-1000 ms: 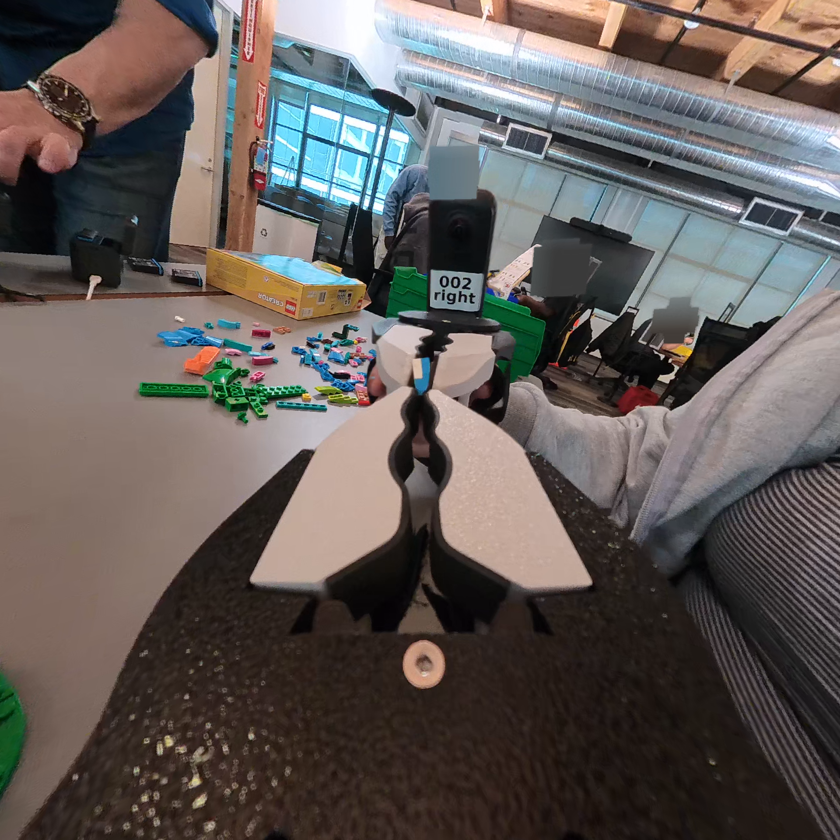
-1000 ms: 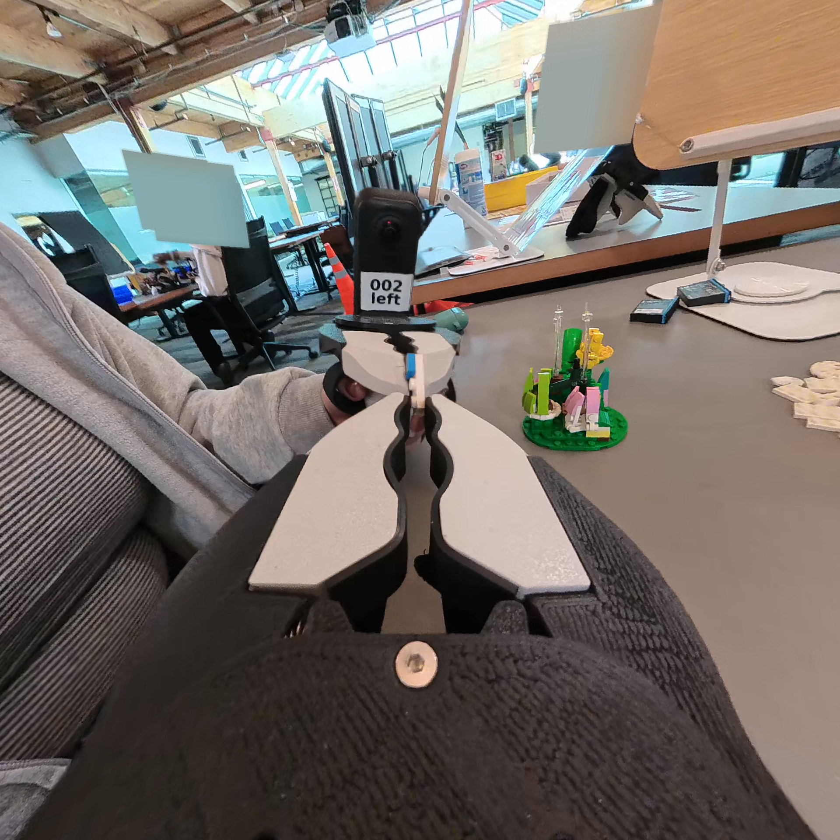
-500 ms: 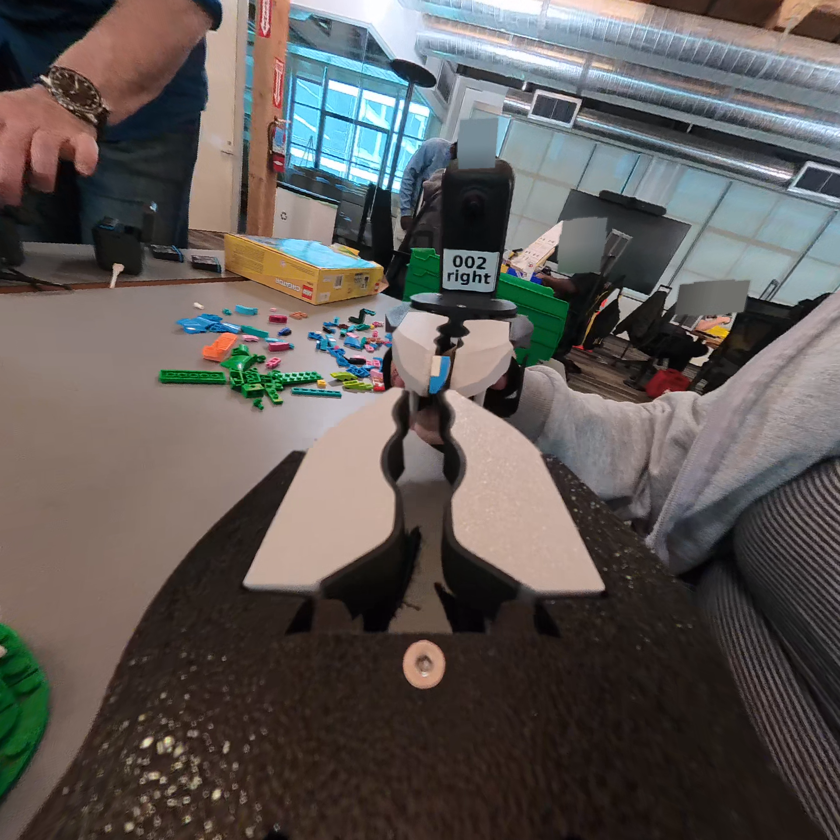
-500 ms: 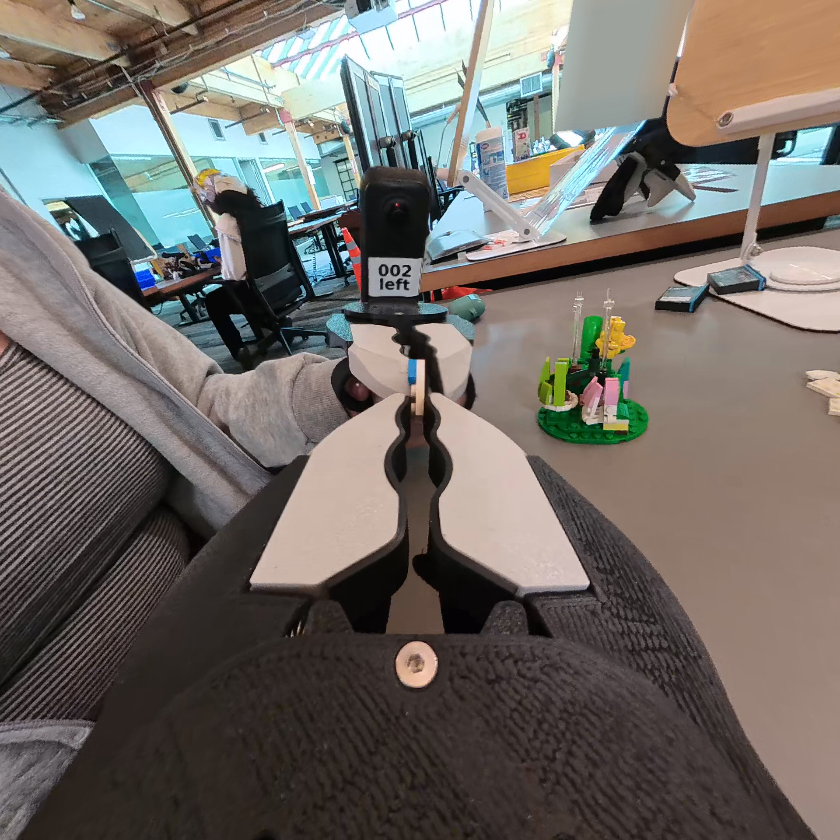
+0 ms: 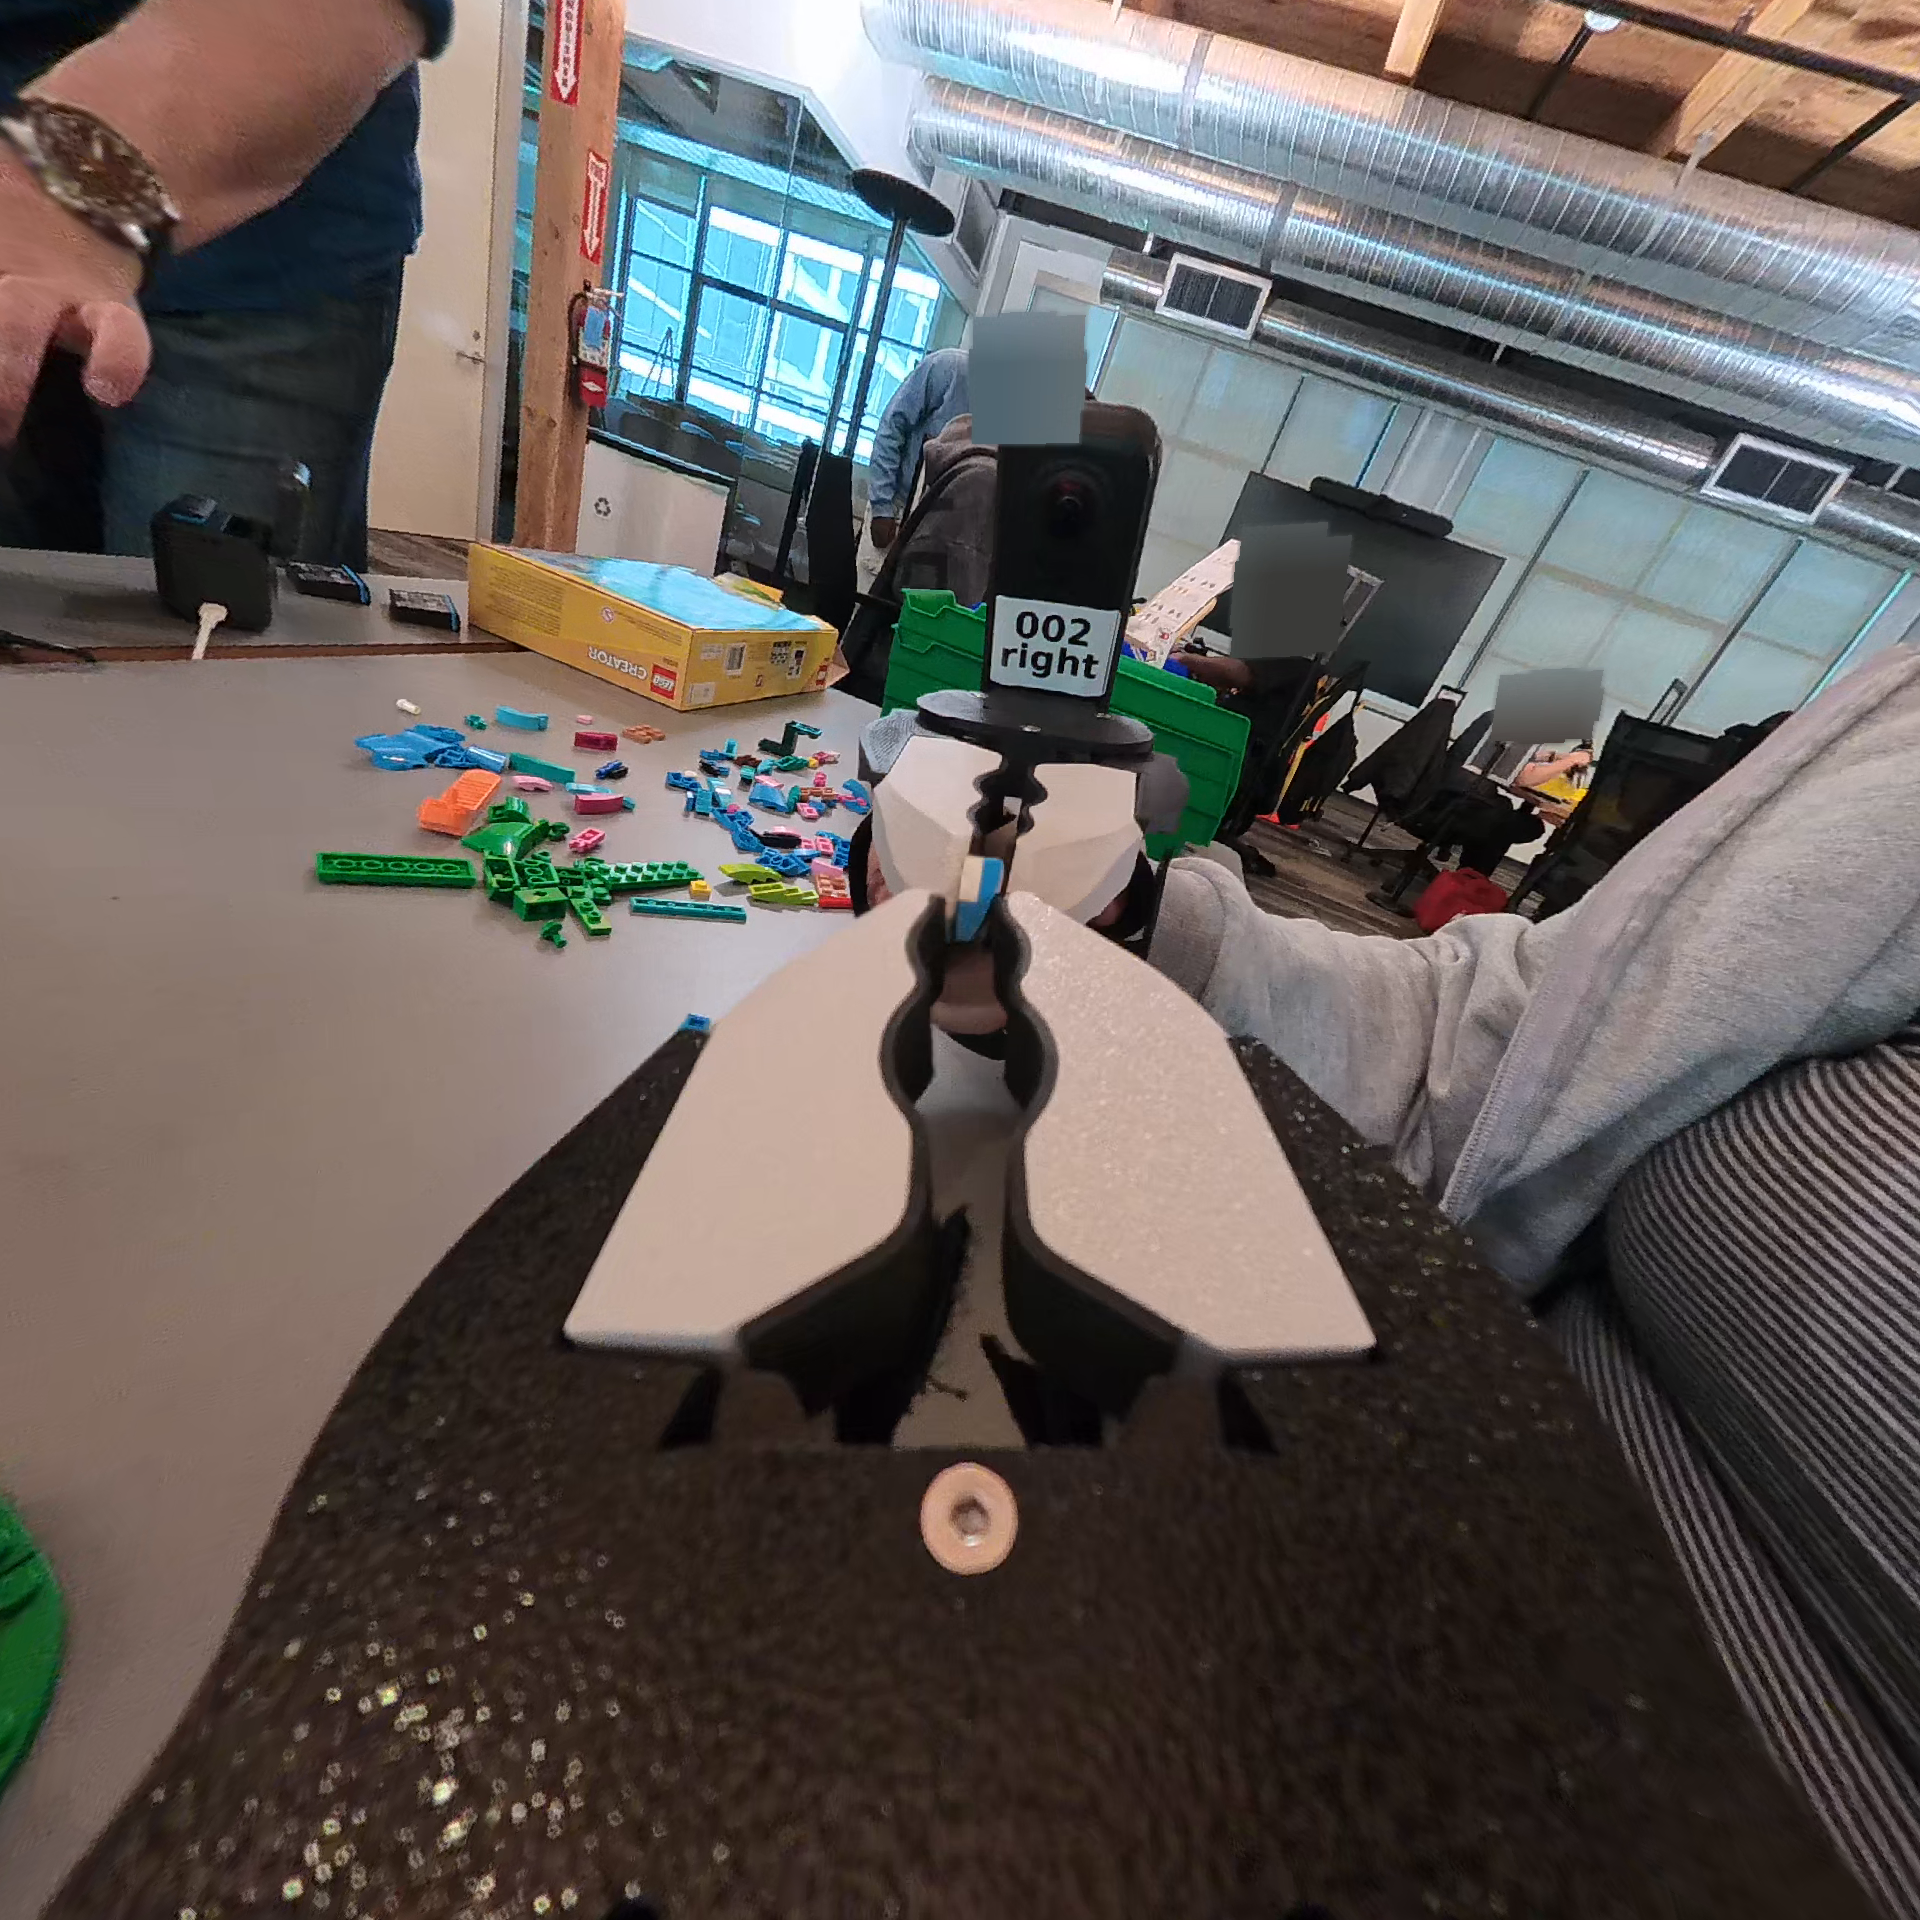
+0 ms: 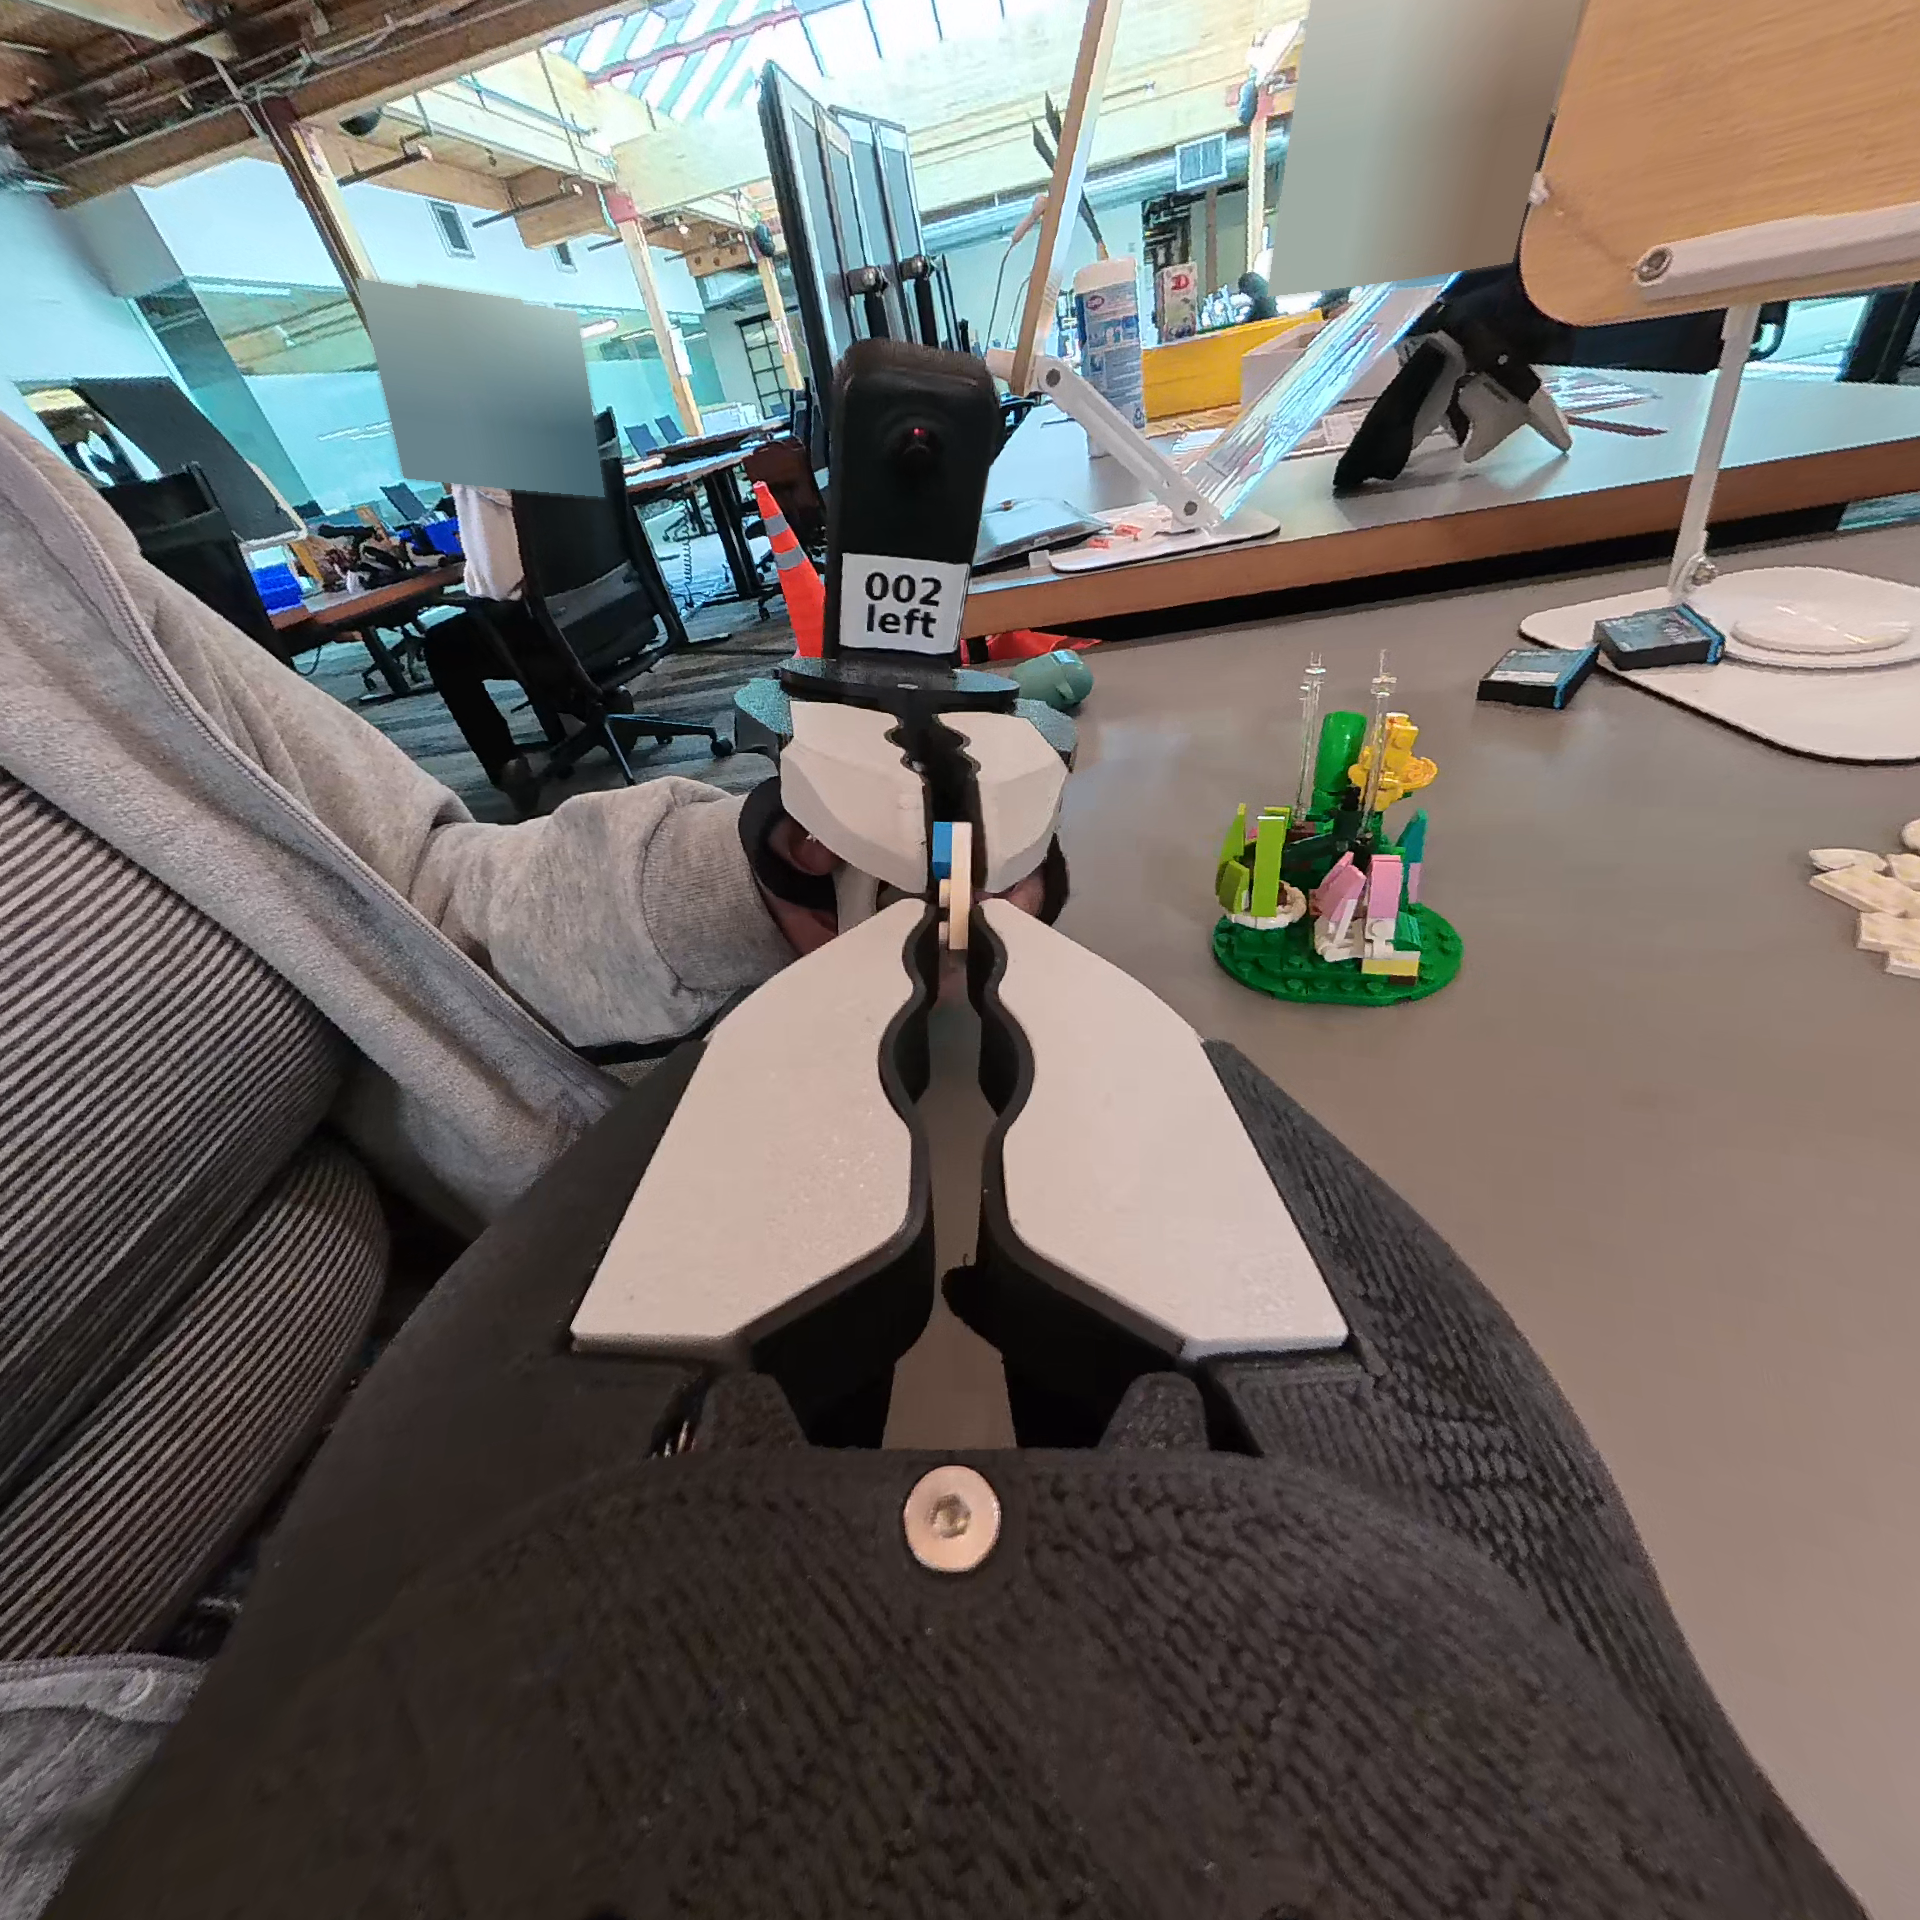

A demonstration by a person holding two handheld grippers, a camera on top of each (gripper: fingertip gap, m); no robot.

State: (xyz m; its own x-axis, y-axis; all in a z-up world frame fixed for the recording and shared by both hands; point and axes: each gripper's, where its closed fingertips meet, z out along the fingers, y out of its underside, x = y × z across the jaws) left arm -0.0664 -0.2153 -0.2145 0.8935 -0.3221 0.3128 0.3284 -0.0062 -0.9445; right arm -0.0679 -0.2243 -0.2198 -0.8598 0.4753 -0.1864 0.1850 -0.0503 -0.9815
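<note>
Facing each other nose to nose above the grey bench (image 5: 208,1091), the 2 tools meet on 1 small stack. Leftmost in the left wrist view lies a scatter of loose green, blue and pink plastic bricks (image 5: 582,831), with a yellow cardboard box (image 5: 644,634) behind, all well apart from the tips. The left tool (image 5: 971,920) has its tips closed in against a small blue plastic brick (image 5: 975,914). That brick sits on the side face of a thin white plastic plate (image 6: 956,883), which stands on edge, long axis upright, pinched by the right tool (image 6: 951,925). Rightward, a built flower model on a round green base (image 6: 1335,904) stands near, with bare bench between.
</note>
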